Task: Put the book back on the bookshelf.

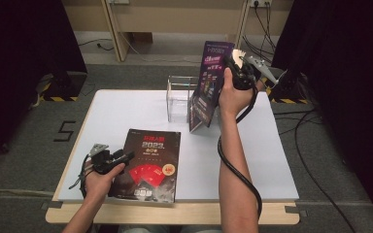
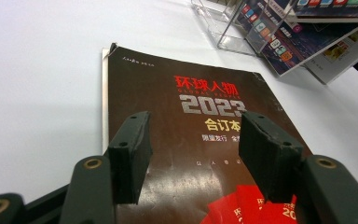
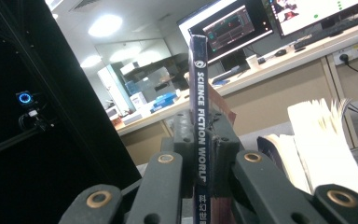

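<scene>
A dark magazine point(image 1: 150, 165) with "2023" on its cover point(image 2: 200, 121) lies flat at the table's front left. My left gripper point(image 1: 125, 156) rests low over its left edge, held in a hand. Its jaws point(image 2: 198, 154) stand open above the cover with nothing between them. At the back right, my right gripper point(image 1: 229, 65) is shut on a purple magazine point(image 1: 211, 77), holding it upright beside a clear acrylic holder point(image 1: 179, 99). The right gripper view shows the jaws point(image 3: 199, 140) clamped on the magazine's dark blue spine point(image 3: 198, 93), with its pages point(image 3: 321, 140) fanned loose to the right.
The white table point(image 1: 272, 160) has bare room at its right and back left. The clear holder point(image 2: 223, 28) stands at the back middle, with colourful magazine covers point(image 2: 284, 42) beside and behind it. Cables point(image 1: 238, 170) trail from both grippers. Dark curtains flank the table.
</scene>
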Tool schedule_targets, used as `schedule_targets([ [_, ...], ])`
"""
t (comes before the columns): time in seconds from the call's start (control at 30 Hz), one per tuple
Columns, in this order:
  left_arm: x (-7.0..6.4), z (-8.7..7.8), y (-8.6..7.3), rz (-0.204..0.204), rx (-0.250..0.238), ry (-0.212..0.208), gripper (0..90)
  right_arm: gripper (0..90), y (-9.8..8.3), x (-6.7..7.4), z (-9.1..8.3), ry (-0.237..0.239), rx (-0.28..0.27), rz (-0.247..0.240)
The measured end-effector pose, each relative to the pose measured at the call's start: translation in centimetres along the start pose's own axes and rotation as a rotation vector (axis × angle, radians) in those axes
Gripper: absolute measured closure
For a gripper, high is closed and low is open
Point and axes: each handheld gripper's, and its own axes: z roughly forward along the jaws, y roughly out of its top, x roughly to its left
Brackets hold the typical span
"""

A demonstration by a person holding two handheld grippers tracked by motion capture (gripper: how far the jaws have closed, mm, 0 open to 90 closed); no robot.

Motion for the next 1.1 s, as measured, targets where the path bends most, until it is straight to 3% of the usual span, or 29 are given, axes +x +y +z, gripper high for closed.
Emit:
schedule_targets([
  [0.37,0.2,0.0,-0.1,-0.006,0.003,-0.002,43.0,84.1,-3.6,-0.4,1.1,-0.056,0.051,-0.056],
  [0.63,0.2,0.1,-0.2,-0.012,0.006,-0.006,43.0,83.8,-4.6,-0.1,0.6,-0.072,0.058,-0.126],
  [0.87,0.2,0.0,-0.2,-0.011,0.004,-0.001,43.0,81.9,-5.3,0.1,-1.4,-0.073,0.052,-0.17],
  [1.1,0.1,0.0,-0.2,-0.006,0.006,-0.001,43.0,79.0,-5.4,-0.3,-3.4,-0.054,0.087,-0.187],
])
